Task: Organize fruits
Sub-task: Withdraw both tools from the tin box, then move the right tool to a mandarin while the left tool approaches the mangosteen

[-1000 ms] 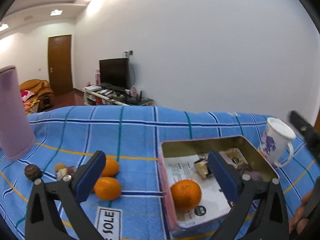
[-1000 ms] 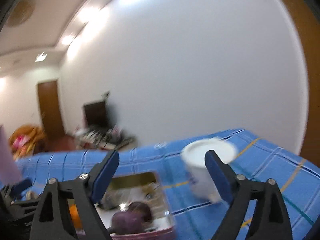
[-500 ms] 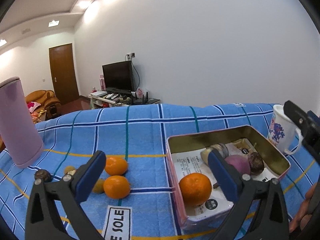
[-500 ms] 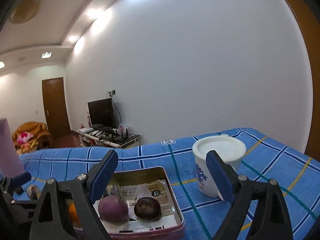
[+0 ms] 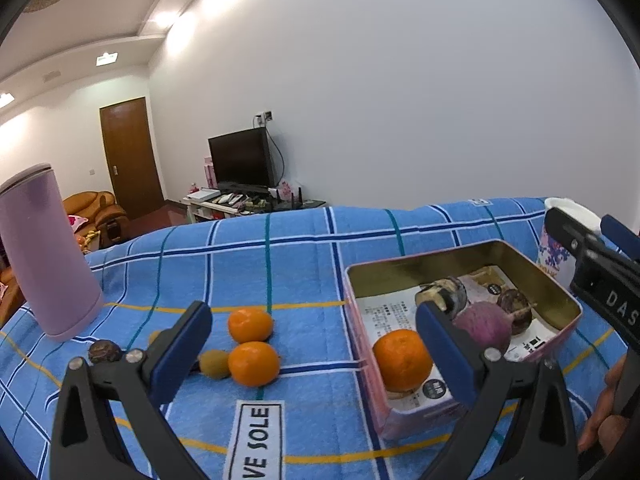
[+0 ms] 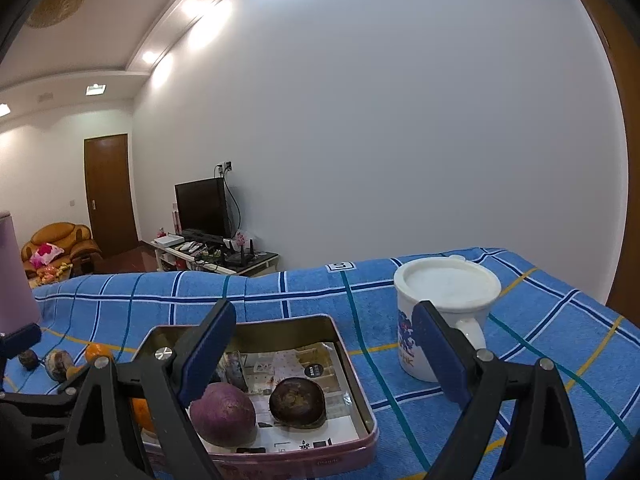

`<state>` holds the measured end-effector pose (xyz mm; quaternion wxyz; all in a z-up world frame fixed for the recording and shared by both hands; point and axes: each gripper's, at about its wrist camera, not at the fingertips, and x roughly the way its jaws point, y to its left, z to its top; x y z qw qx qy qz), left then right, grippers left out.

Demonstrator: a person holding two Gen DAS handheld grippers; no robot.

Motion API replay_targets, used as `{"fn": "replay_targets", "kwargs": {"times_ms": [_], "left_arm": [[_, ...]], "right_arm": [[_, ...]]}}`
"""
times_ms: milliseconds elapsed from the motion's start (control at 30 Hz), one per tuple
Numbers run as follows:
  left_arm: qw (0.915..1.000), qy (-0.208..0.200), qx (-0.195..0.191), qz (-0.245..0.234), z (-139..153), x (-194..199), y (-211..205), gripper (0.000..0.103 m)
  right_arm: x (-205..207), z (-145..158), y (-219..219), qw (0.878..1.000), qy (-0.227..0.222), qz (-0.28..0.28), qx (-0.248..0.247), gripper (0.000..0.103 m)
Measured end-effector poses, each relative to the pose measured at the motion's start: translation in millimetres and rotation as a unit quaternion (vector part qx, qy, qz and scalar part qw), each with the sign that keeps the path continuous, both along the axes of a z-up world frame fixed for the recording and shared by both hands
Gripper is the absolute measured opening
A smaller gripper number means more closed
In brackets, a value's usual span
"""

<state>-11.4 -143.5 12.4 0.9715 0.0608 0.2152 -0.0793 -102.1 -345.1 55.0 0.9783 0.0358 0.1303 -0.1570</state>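
Bottle (image 5: 48, 252): a tall lilac cylinder is seen upright at the left edge of the left wrist view, on the blue checked cloth (image 5: 300, 248).
Loose fruit: two oranges (image 5: 251, 324) (image 5: 253, 363) are seen left of centre, close together; a small yellowish fruit (image 5: 214, 364) touches the nearer one, and a small dark fruit (image 5: 105, 351) lies further left, below the bottle.
Left gripper (image 5: 312, 354): its jaws are held wide apart over the cloth at the bottom of the frame; nothing is held between the blue pads.
Tin (image 5: 560, 292): a pink box with a gold inside is placed right of centre, lined with printed paper.
Tin contents: an orange (image 5: 402, 360) is seen at the near end; a purple round fruit (image 6: 222, 414) and a dark brown fruit (image 6: 297, 402) lie side by side, just apart, in the right wrist view.
Right gripper (image 6: 324, 354): its jaws are spread wide above the tin and mug; nothing is gripped.
Mug (image 6: 448, 308): a white lidded mug with a blue pattern stands right of the tin, apart from it.
Hand (image 5: 604, 408): fingers are visible at the lower right edge of the left wrist view.
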Motion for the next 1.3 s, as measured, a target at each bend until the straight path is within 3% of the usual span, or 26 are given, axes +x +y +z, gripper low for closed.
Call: {"fn": "replay_targets", "kwargs": {"times_ms": [200,400,1300], "left_arm": [[0.9999,-0.006,0.01,0.0,0,-8,11,0.103],[0.9996,-0.01,0.026,0.002,1,-13,23,0.103],[0.9989,0.019,0.026,0.034,-4,-4,95,0.103]], "right_arm": [[-2,0,15,1.0,0.002,0.009,-0.016,0.091],[-8,1,23,1.0,-0.003,0.002,0.001,0.091],[19,-11,106,0.998,0.047,0.035,0.026,0.091]]}}
